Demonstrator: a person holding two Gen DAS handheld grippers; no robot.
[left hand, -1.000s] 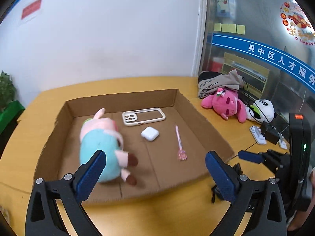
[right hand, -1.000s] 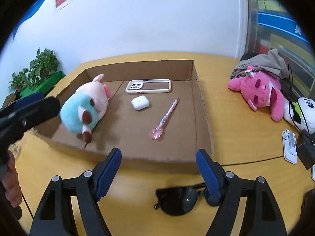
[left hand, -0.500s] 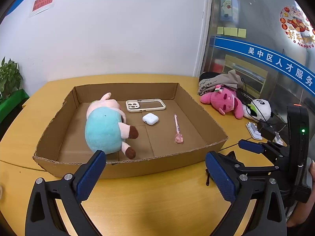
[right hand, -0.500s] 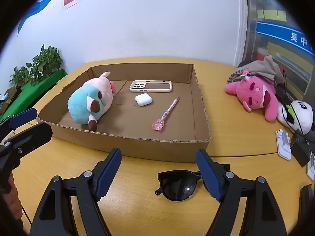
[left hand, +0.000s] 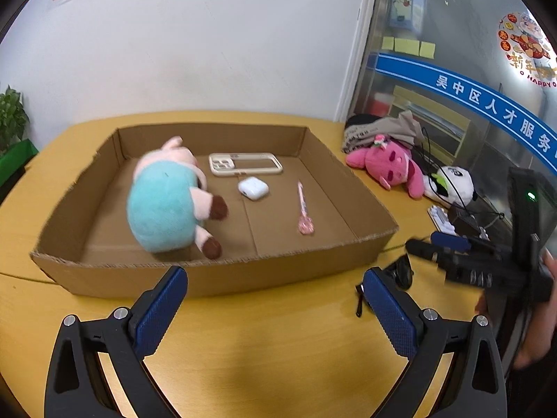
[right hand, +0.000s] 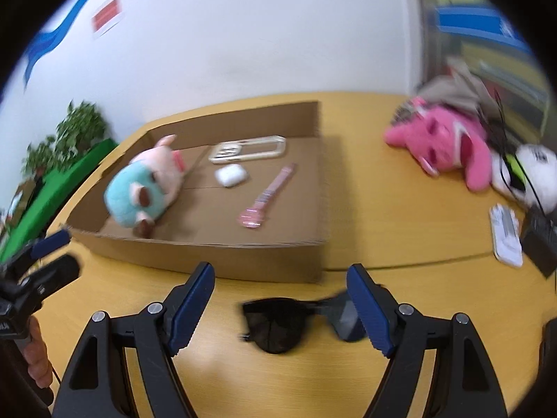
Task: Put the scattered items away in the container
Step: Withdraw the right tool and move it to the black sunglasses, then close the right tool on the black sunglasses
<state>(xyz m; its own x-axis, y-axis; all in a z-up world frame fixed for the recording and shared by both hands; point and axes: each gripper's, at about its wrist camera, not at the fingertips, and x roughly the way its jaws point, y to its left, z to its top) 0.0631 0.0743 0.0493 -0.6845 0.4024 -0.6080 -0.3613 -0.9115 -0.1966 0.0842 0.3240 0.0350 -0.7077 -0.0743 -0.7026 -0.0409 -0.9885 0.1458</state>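
A shallow cardboard box [left hand: 222, 271] [right hand: 216, 257] lies on the yellow table. It holds a teal and pink plush pig [left hand: 167, 198] [right hand: 146, 188], a phone case [left hand: 243, 164] [right hand: 247, 149], a white earbud case [left hand: 253, 188] [right hand: 230, 175] and a pink pen [left hand: 303, 209] [right hand: 268, 196]. Black sunglasses [right hand: 289, 324] [left hand: 400, 271] lie on the table in front of the box. My right gripper [right hand: 282, 310] is open, its fingers on either side of the sunglasses. My left gripper [left hand: 275, 306] is open and empty before the box's front wall.
A pink plush [left hand: 390, 167] [right hand: 445, 142], a panda plush [left hand: 452, 184] [right hand: 536, 170], grey cloth [left hand: 383, 129], a white adapter [right hand: 504, 233] and cables lie at the right of the table. A plant [right hand: 66, 139] stands at the left. A white wall lies behind.
Both grippers have drawn back from the box toward the table's near side. My right gripper has dropped low and now straddles the sunglasses. The items in the box have not moved.
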